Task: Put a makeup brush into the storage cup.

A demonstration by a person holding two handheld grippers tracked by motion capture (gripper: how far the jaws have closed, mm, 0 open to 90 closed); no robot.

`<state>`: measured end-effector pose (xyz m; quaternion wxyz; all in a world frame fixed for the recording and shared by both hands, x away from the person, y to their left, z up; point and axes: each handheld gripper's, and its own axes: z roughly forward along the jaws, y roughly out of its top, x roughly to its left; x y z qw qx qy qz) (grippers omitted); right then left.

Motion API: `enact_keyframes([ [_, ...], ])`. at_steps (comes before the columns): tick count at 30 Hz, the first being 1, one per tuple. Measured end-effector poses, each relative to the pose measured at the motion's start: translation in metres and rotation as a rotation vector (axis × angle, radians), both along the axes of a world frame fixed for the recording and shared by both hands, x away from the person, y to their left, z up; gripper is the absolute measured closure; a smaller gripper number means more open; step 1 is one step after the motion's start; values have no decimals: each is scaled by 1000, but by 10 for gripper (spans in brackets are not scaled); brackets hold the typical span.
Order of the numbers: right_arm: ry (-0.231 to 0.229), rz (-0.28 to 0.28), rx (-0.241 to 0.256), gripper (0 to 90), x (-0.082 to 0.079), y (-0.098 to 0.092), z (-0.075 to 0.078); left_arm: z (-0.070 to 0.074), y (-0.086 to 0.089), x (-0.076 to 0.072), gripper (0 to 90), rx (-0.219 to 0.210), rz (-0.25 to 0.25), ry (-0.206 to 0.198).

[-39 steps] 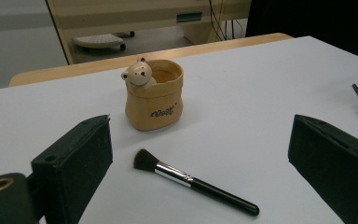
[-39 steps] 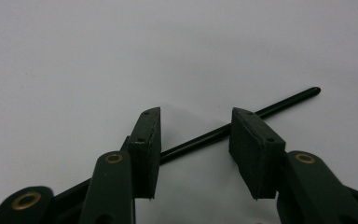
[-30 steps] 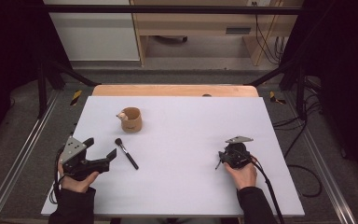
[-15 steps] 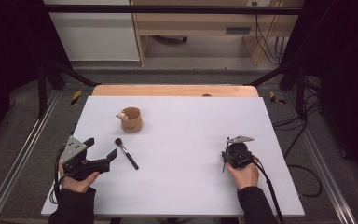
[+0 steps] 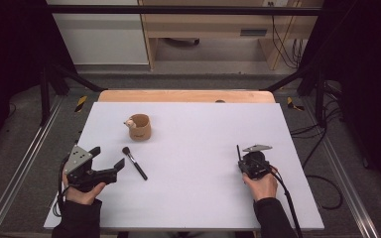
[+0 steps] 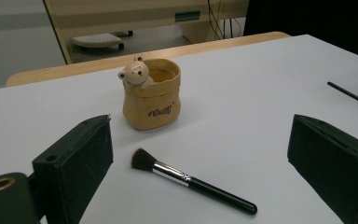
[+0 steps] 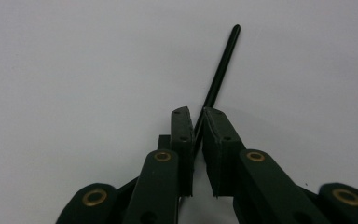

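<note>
Stick (image 7: 216, 74) has swung to point away from you, clenched in your right tool (image 7: 196, 112) over the worktop's (image 5: 198, 198) right side, so it's ready to carry; left tool (image 6: 200, 123) gapes at the brush (image 6: 191, 184).

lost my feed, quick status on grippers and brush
Left gripper open, facing brush. Right gripper shut on thin black stick. Cup behind brush, apart.

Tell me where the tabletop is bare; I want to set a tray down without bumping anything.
The widest bare patch lies mid-table, between the makeup brush and the right claw clamping a thin black stick. The far right, beyond that claw, is bare too. It is crowded on the left: bear cup, brush and the open left claw.
</note>
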<state>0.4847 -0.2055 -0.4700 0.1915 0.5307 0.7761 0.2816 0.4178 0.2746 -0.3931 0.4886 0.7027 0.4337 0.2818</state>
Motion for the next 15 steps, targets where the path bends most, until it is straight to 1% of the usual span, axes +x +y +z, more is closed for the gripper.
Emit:
enact_keyframes([
  [4,-3,6,-12,843,0,-5,0,0,0,0,61,1,-1,1],
  [5,2,-4,-5,842,-1,-6,0,0,0,0,61,1,-1,1],
  [6,-1,3,-7,827,0,-7,0,0,0,0,61,1,-1,1],
  [9,-10,-7,-14,759,1,-9,0,0,0,0,62,-2,-1,0],
  [12,-25,-16,-6,724,3,-10,2,0,0,1,62,-3,0,0],
  [14,-29,-19,2,706,8,-10,2,-1,0,1,62,2,-1,4],
  [15,-31,-12,12,703,11,-10,2,-1,0,1,63,2,0,5],
])
